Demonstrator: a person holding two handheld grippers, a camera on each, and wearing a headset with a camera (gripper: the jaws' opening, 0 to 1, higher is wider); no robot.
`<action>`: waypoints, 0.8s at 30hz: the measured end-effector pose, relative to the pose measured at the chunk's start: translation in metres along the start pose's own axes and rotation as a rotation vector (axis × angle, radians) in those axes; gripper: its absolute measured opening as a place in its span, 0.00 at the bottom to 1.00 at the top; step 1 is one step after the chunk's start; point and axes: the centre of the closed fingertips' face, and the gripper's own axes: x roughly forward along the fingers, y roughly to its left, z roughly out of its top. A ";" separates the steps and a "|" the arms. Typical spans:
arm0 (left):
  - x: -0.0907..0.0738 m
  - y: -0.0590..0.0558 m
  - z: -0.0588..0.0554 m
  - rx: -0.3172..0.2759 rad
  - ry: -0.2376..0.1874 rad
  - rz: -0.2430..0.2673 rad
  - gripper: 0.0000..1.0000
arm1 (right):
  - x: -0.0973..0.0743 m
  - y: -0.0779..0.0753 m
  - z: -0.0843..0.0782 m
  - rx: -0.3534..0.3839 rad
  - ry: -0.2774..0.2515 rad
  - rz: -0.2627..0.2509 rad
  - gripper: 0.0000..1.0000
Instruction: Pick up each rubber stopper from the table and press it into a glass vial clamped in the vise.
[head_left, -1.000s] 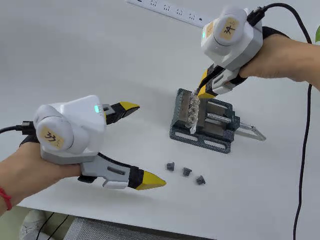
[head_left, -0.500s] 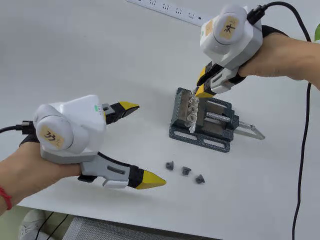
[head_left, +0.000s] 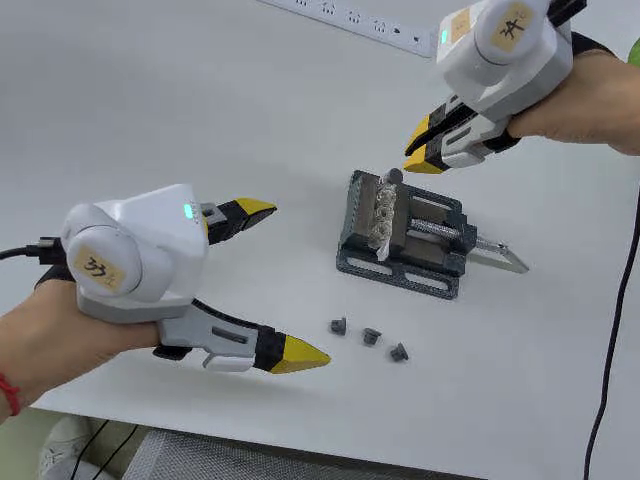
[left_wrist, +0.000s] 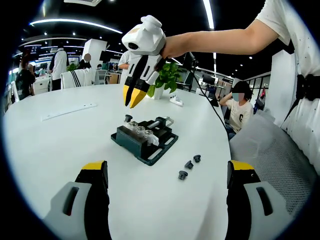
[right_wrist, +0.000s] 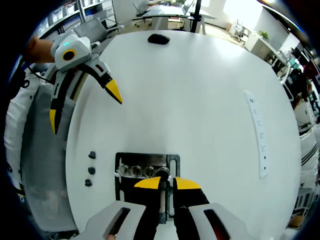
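A white round table (head_left: 200, 120) stands in an open office with ceiling light strips, a potted plant (left_wrist: 167, 77) at its far edge and people seated at desks behind. In the head view a white power strip (head_left: 350, 18) lies along the top of the frame and a black cable (head_left: 615, 330) runs down the right edge. Right of centre sits a dark vise (head_left: 400, 272), upright on the table, with a row of glass vials (head_left: 381, 215) clamped between its jaws. The vial at the upper end of the row carries a dark stopper (head_left: 394, 176); the others stand open. Three loose stoppers (head_left: 370, 337) lie in a line on the table just below the vise, apart from it. The right gripper (head_left: 415, 158) hangs at upper right, above the stoppered end of the row and clear of it, with its yellow tips drawn nearly together and nothing between them. The left gripper (head_left: 290, 282) hovers at lower left, well apart from the vise, with its jaws spread wide and holding nothing.
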 end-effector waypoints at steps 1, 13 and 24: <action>0.000 0.000 0.000 0.001 0.001 0.001 0.99 | 0.000 -0.001 -0.001 -0.004 -0.004 -0.004 0.04; -0.002 0.001 0.001 -0.004 0.003 0.001 0.93 | 0.013 0.006 0.001 -0.015 -0.024 0.017 0.00; -0.002 0.002 0.002 -0.006 -0.008 0.013 0.99 | 0.016 0.006 0.000 -0.015 -0.026 0.020 0.01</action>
